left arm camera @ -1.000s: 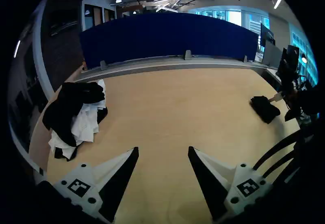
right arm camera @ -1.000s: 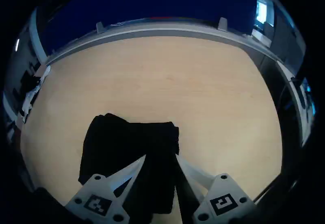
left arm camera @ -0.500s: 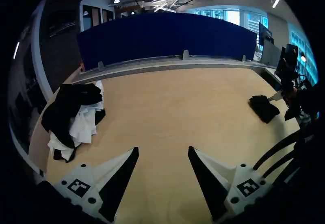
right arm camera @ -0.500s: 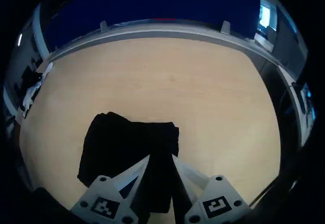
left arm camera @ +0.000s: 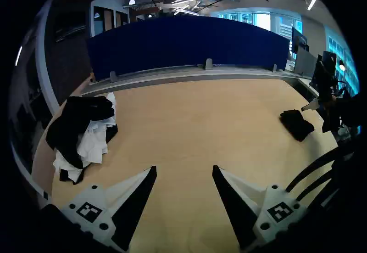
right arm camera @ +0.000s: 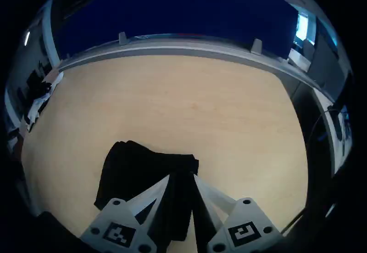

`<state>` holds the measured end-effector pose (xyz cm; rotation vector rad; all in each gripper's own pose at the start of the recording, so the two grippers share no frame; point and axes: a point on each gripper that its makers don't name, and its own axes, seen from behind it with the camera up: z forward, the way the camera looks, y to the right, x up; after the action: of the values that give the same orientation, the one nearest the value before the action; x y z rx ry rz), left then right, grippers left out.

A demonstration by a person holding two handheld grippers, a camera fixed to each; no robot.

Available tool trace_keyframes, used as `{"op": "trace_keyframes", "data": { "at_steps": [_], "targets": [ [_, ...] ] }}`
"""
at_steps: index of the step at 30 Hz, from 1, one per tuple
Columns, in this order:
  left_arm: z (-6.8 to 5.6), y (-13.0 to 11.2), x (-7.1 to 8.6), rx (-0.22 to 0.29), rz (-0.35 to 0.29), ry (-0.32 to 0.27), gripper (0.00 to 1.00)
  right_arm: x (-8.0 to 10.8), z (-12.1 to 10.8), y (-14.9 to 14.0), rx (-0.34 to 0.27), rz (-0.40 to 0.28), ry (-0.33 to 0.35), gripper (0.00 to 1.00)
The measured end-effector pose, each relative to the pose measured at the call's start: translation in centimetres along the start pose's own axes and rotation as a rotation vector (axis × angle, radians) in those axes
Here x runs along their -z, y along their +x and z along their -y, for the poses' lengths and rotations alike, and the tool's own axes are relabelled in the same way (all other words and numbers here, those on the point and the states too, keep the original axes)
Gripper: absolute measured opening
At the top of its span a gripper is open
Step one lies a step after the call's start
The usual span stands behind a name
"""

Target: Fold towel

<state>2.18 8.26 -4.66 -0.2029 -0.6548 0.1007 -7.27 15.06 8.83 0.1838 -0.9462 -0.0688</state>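
Note:
A folded black towel (right arm camera: 137, 179) lies on the light wooden table (right arm camera: 192, 110) just ahead of my right gripper (right arm camera: 181, 177). Its two white fingers have drawn close together, and a strip of the towel's near right part fills the gap between them. In the left gripper view the same towel (left arm camera: 297, 124) is a small dark bundle at the table's right edge, with the right gripper (left arm camera: 310, 107) at its far side. My left gripper (left arm camera: 183, 170) hovers open above bare table, nothing between its fingers.
A heap of black and white cloths (left arm camera: 82, 131) sits at the table's left edge, seen far left as cloths (right arm camera: 36, 99) in the right gripper view. A blue partition (left arm camera: 188, 42) with a grey rail closes the back. A black chair back (left arm camera: 321, 170) stands lower right.
The right gripper's fingers narrowed onto the towel, and its view pulled back so the towel looks smaller. The left gripper barely shifted.

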Motion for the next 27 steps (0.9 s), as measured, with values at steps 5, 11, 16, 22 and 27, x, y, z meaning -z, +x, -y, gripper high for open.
{"op": "trace_keyframes", "data": {
  "at_steps": [5,11,16,22,27],
  "targets": [
    [0.0,-0.3,0.1,0.003,0.003,0.000,0.90,-0.6,-0.8,-1.1,-0.006,0.026,-0.039,0.45],
    [0.1,-0.4,0.1,-0.003,0.007,0.002,0.90,-1.6,-0.5,-1.8,-0.007,0.046,-0.031,0.53],
    [0.2,-0.5,0.1,-0.006,0.009,0.004,0.90,-2.2,-0.2,-2.0,-0.011,0.053,-0.020,0.45],
    [0.2,-0.6,0.0,-0.004,0.009,0.004,0.90,-2.4,-0.1,-2.2,-0.029,0.051,-0.005,0.27],
    [0.1,-0.6,-0.1,-0.007,0.010,0.002,0.90,-2.1,-0.1,-1.8,-0.028,0.040,-0.001,0.17]
  ]
}}
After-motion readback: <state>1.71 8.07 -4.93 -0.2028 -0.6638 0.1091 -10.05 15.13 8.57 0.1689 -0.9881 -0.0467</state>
